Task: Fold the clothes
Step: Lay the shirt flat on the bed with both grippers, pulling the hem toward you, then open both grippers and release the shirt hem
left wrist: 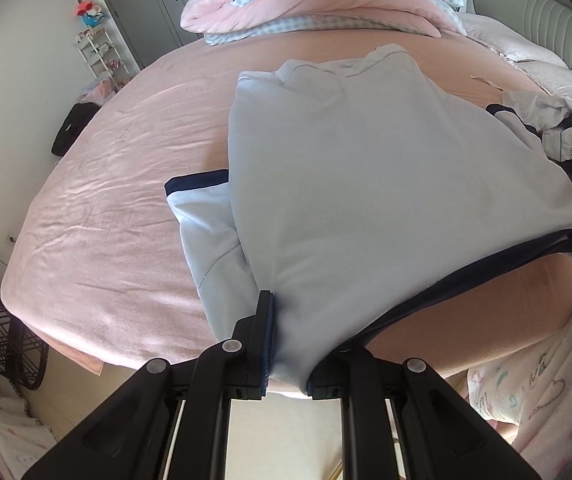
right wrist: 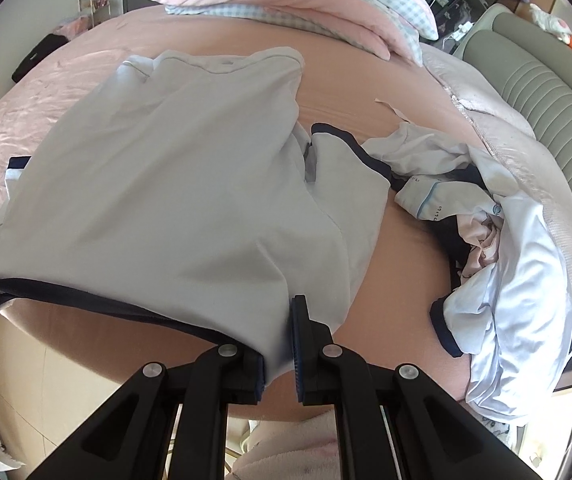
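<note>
1. the left tool [left wrist: 288,344] has its two black fingers closed on the near hem of the pale blue knit shirt with dark navy trim [left wrist: 366,184]; the cloth fills the narrow gap between them and drapes over the right finger.
2. the right tool [right wrist: 280,350] pinches the same hem at its other corner, with the fabric bunched between the blue-padded fingers [right wrist: 298,344].
3. the navy-edged hem [right wrist: 106,300] hangs stretched between the two tools, raised off the bed's front edge; in the right wrist view the left tool shows at the far left border.
4. the rest of the shirt lies back-up on the pink bed sheet [left wrist: 98,216], collar end farthest from the tools.
5. one short sleeve with a navy cuff [left wrist: 198,192] sticks out on the left side, flat on the sheet; the other sleeve [right wrist: 346,168] lies on the right side.
6. just right of the shirt sits a crumpled heap of white and navy clothes [right wrist: 506,240], touching the right sleeve's cuff.
7. beyond the collar lies a folded pink and blue checked quilt [left wrist: 318,0].
8. a grey padded headboard [right wrist: 546,92] runs along the bed's right side.
9. a white wire shelf rack [left wrist: 100,52] stands by the wall at far left, next to a grey door [left wrist: 142,4].
</note>
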A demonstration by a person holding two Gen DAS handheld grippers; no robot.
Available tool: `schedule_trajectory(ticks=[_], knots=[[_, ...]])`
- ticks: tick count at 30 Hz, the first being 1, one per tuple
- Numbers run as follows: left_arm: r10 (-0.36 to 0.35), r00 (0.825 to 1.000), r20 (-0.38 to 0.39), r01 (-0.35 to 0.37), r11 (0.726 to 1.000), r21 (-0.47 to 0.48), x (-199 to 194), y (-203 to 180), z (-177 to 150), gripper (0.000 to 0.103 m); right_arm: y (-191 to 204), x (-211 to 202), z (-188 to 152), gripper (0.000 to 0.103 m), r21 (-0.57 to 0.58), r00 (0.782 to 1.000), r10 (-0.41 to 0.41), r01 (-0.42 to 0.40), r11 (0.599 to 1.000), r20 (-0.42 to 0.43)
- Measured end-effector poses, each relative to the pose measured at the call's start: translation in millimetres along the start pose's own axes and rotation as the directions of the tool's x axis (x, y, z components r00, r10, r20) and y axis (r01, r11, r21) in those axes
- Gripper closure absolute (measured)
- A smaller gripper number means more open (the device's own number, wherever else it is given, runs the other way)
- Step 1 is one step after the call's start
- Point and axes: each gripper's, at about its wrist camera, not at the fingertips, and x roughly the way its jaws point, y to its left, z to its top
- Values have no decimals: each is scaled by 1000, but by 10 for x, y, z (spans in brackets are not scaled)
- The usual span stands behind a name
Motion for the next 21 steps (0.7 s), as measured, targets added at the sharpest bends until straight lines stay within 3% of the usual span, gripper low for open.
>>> schedule_trajectory(ticks=[14, 16, 17, 19, 20, 21], knots=[[-33, 999, -25, 32, 999, -9, -22, -29, -16, 90, -9, -32, -173, 97, -12, 999, 24, -24, 1000, -28], [-45, 999, -31, 45, 999, -14, -14, -31, -10, 89, -4, -39, -194, 91, -17, 999, 32, -32, 999, -28], [-60, 998, -38, 59, 998, -26, -7, -22, -5, 86, -2, -46, -203, 91, -20, 999, 37, -37, 999, -27], [-109, 993, -49, 106, 993, -60, -9, 12, 7, 77, -13, -87, -212, 77, -17, 998, 51, -51, 999, -23], [-138, 989, -52, 134, 988, -79, -13, 31, 13, 66, -24, -116, -214, 74, -13, 998, 59, -59, 998, -20], [-166, 985, -50, 161, 982, -96, -30, 52, 16, 46, -34, -145, -215, 69, -9, 998, 67, -68, 998, -17]])
